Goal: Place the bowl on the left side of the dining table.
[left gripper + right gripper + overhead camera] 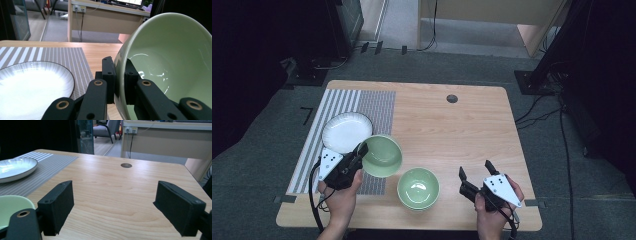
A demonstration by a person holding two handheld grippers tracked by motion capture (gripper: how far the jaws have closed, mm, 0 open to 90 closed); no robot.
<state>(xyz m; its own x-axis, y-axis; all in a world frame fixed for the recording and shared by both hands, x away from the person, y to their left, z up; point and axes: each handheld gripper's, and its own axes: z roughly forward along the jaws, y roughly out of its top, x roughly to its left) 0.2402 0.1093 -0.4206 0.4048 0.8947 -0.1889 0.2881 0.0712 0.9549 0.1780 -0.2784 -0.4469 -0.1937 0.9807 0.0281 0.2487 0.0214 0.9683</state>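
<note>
Green bowl (382, 156) clamped at its rim, tilted, by left gripper (119, 81) near white plate (347, 132); right gripper (476, 177) gapes empty; next, probably nesting onto second green bowl (418, 188).

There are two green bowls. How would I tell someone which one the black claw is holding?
Find the striped grey placemat on the left of the wooden table, with the round white plate on it. Beside that plate, the left gripper pinches the rim of a glossy pale green bowl. This bowl is tipped up, unlike the other green bowl, sitting flat.
</note>
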